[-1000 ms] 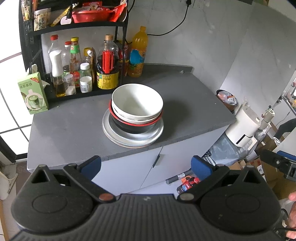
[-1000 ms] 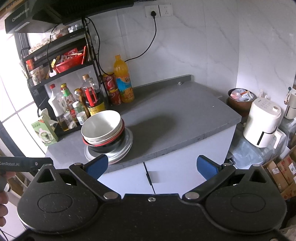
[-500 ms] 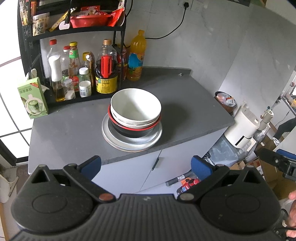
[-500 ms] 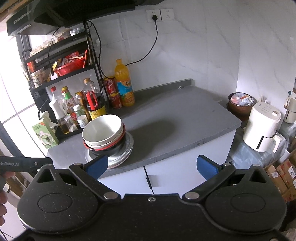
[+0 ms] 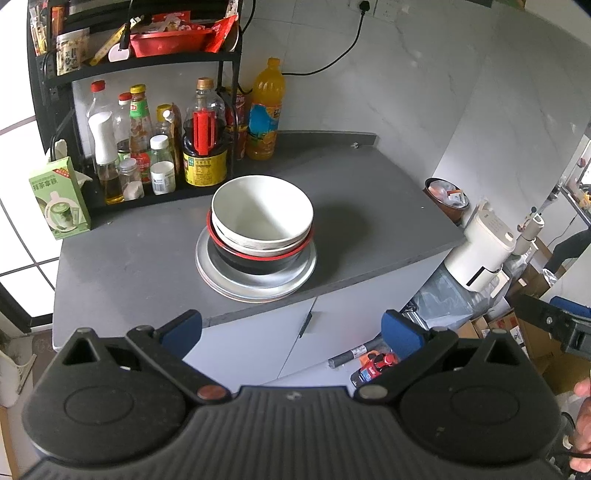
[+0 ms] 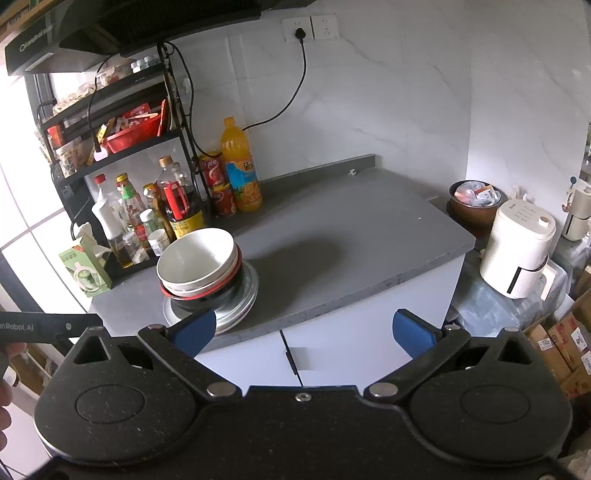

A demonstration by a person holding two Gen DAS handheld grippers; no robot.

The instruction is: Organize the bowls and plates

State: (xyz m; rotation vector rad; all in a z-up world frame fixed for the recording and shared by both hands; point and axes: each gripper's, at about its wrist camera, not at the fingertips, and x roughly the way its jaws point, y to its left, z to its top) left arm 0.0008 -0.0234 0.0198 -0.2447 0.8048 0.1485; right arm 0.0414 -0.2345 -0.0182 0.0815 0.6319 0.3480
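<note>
Bowls and plates sit in one stack on the grey stone countertop [image 5: 147, 258], toward its front edge: two white ceramic bowls [image 5: 262, 214] nested in a black bowl with a red rim [image 5: 258, 258], all resting on flat silver metal plates [image 5: 255, 284].

Left of the stack stands a green tissue box [image 5: 59, 199], apart from it. Behind, a black metal rack [image 5: 140, 62] holds a crowd of sauce and oil bottles [image 5: 147, 147], the dark soy sauce bottle with a red handle [image 5: 204, 147] just behind the bowls. To its right stands an orange juice bottle [image 5: 264, 110], then bare counter. Nothing lies between the stack and either gripper.

The left gripper [image 5: 291, 334] hangs in front of the counter, its blue-padded fingers [image 5: 183, 332] spread wide, holding nothing. The right gripper [image 6: 303, 332] is likewise parted and empty, its left pad overlapping the plates' edge in its own view.

Only the right wrist view shows the red drink cans [image 6: 218, 188] beside the juice bottle, the wall socket [image 6: 310, 27] with its black cable, and the range hood [image 6: 110, 29]. The left view alone shows clutter on the floor below the white cabinet doors [image 5: 332, 332]. Both show the white kitchen appliance [image 6: 517, 254] to the right of the counter.
</note>
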